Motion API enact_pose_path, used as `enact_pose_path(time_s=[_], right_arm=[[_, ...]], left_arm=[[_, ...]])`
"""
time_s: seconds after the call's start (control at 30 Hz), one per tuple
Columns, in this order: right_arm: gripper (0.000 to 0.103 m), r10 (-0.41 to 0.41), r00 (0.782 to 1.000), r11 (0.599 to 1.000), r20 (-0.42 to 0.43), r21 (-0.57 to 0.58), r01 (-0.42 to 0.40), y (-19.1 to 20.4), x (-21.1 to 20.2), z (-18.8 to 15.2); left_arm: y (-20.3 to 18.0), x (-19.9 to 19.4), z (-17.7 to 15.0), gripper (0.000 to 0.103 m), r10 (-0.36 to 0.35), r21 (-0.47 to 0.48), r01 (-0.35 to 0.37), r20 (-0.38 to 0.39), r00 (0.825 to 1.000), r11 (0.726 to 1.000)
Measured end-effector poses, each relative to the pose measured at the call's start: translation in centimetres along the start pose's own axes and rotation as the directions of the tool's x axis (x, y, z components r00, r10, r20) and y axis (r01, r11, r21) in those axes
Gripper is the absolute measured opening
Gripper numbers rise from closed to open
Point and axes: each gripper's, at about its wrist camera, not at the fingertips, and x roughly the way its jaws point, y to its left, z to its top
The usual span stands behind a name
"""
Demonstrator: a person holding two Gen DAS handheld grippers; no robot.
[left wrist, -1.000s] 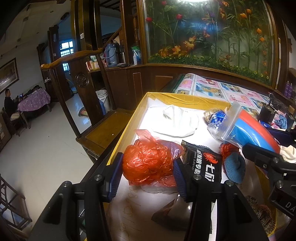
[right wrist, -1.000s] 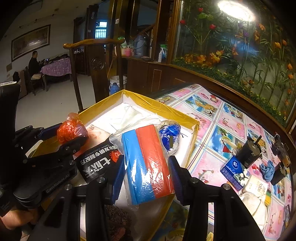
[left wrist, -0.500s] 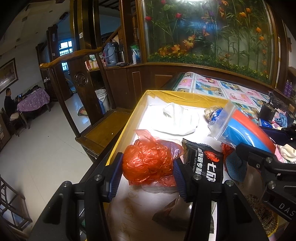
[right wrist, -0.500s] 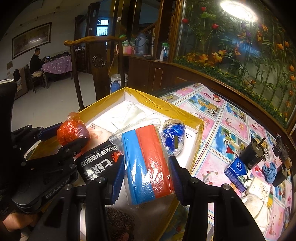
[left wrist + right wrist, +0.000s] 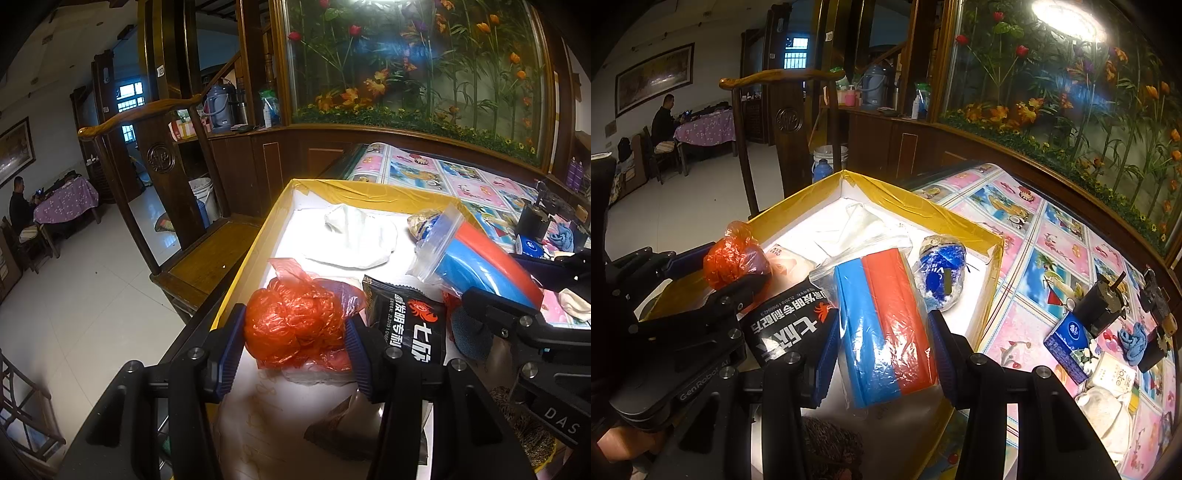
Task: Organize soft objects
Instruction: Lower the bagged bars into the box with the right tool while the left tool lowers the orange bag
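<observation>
The crumpled orange plastic bag sits squeezed between the blue pads of the left gripper, jaws partly closed and pressing its sides — a soft bundle held by light compression so it can be lifted without spilling loose film. It hangs over the near-left part of the yellow-rimmed box. At its 3 o'clock in the left view, the clear bag of blue and red cloths is clamped in the right gripper, jaws likewise part-closed on its flanks, slanting up over the box's right side.

Both loads seem poised above the box, probably to be set down inside it. Between them lies a black foil packet, touching the orange bag's right edge. At 12 o'clock of the orange bag rests a white cloth; a blue-printed wrapped bundle lies at 1 o'clock of the cloth bag in the right view. Free floor in the box is scarce — the packet and the cloth crowd likely drop spots.
</observation>
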Motion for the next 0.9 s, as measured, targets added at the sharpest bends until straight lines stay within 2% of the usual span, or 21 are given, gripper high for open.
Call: enact_pose_path(time_s=[0.47, 0.9], right_arm=[[0.051, -0.001, 1.0, 1.0, 0.001, -0.002, 0.001, 0.08, 0.08, -0.02], [0.052, -0.003, 1.0, 1.0, 0.008, -0.012, 0.003, 0.3, 0.15, -0.09]], left_arm=[[0.03, -0.03, 0.0, 0.052, -0.002, -0.001, 0.002, 0.001, 1.0, 1.0], [-0.23, -0.5, 0.37, 0.062, -0.012, 0.0, 0.012, 0.012, 1.0, 1.0]])
